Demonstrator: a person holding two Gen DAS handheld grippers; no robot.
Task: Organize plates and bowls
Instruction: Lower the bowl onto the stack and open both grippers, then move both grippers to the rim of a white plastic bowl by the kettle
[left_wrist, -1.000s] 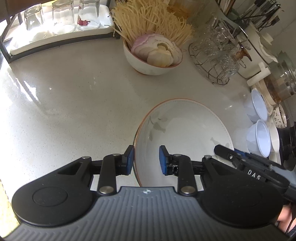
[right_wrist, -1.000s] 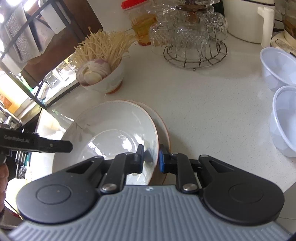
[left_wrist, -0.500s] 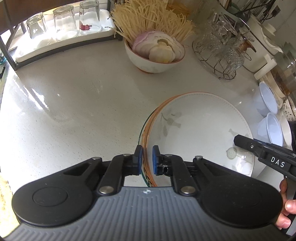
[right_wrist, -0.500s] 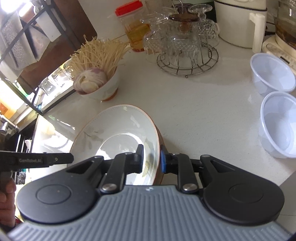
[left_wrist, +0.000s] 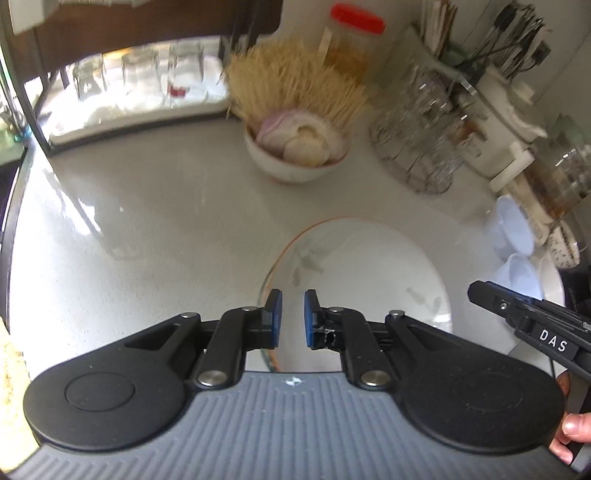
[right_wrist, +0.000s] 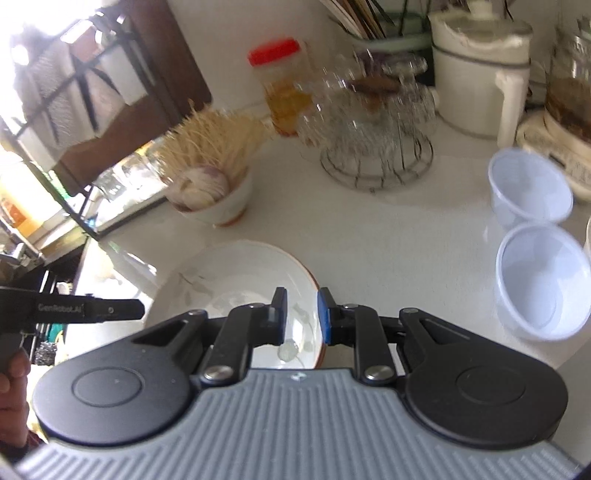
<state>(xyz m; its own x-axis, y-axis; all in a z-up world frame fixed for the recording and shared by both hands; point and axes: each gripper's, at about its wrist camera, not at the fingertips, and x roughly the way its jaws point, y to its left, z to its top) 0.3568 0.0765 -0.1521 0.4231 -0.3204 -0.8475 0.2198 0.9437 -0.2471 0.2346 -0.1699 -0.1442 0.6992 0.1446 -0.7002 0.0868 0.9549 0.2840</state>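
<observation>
The white plate with an orange-brown rim lies flat on the pale countertop, in front of the noodle-filled bowl. The left gripper hovers over its near-left edge, jaws parted, gripping nothing. The right gripper hovers over the plate's right rim, likewise parted and empty. Two translucent plastic bowls stand well apart to the right.

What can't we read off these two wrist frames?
- Plate near edge: hidden behind the left tongs body in the left wrist view; likewise behind the right tongs in the right wrist view.
- Whether another plate lies beneath: unclear in both.
- Glass rack: motion-blurred, contents uncountable.
- Speckled dish: cut off at the left view's right edge.
</observation>
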